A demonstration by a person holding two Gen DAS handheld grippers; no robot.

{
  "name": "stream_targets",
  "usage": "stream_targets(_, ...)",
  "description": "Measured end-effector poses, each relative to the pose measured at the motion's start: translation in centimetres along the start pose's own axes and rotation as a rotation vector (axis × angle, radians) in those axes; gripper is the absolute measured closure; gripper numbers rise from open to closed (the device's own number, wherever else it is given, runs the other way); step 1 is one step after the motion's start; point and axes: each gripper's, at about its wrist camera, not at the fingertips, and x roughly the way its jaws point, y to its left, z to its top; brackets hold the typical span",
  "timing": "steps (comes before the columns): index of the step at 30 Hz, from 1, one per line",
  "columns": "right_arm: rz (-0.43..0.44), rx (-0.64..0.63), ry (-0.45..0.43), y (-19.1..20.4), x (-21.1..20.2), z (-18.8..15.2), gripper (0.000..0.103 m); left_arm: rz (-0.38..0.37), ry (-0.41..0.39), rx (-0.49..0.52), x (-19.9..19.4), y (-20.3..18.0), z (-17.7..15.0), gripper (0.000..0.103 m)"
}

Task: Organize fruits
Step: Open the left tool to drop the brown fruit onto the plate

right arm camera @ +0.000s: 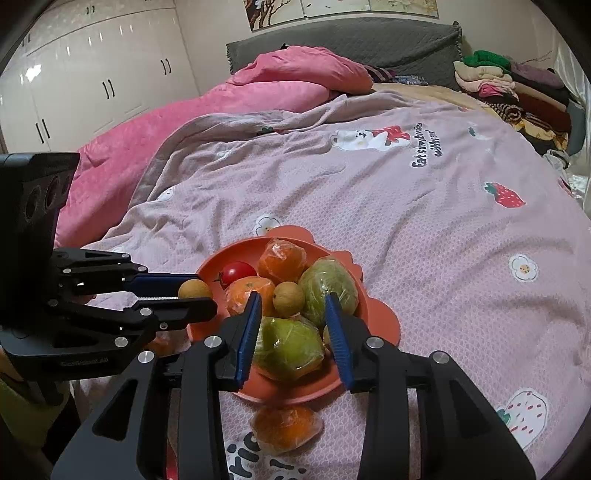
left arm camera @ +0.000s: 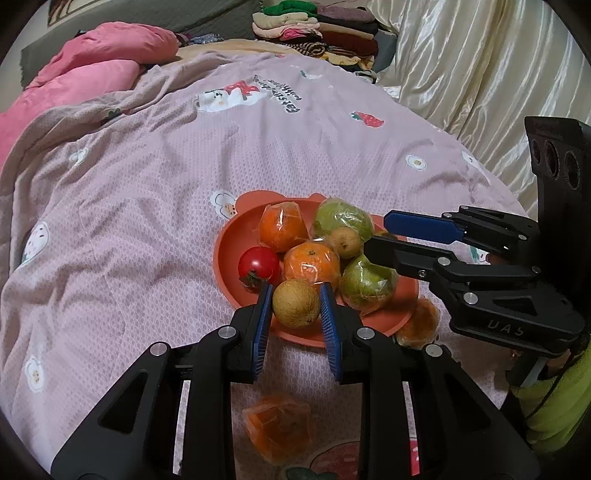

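An orange plate (left arm camera: 225, 254) on the pink quilt holds wrapped oranges (left arm camera: 282, 227), wrapped green fruits (left arm camera: 365, 282), a red tomato (left arm camera: 258, 264) and a small brown fruit (left arm camera: 343, 242). My left gripper (left arm camera: 295, 299) is shut on another small brown round fruit (left arm camera: 296, 302) over the plate's near rim; it also shows in the right wrist view (right arm camera: 194, 290). My right gripper (right arm camera: 291, 315) is open, its jaws on either side of a wrapped green fruit (right arm camera: 288, 349) at the plate's near side. Two wrapped oranges lie off the plate (left arm camera: 277, 424), (right arm camera: 284, 428).
The pink quilt (left arm camera: 147, 206) covers the bed. A pink blanket (right arm camera: 207, 110) is bunched at the far side. Folded clothes (left arm camera: 325, 33) are stacked by the grey headboard. A cream curtain (left arm camera: 480, 74) hangs at the right. White wardrobes (right arm camera: 92, 74) stand beyond the bed.
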Motion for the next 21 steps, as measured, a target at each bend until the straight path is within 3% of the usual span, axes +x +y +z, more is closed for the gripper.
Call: stream_targets(21,-0.011,0.028,-0.054,-0.6,-2.0,0.0,0.047,0.029,-0.040,-0.023,-1.6,0.2,0.0,0.063)
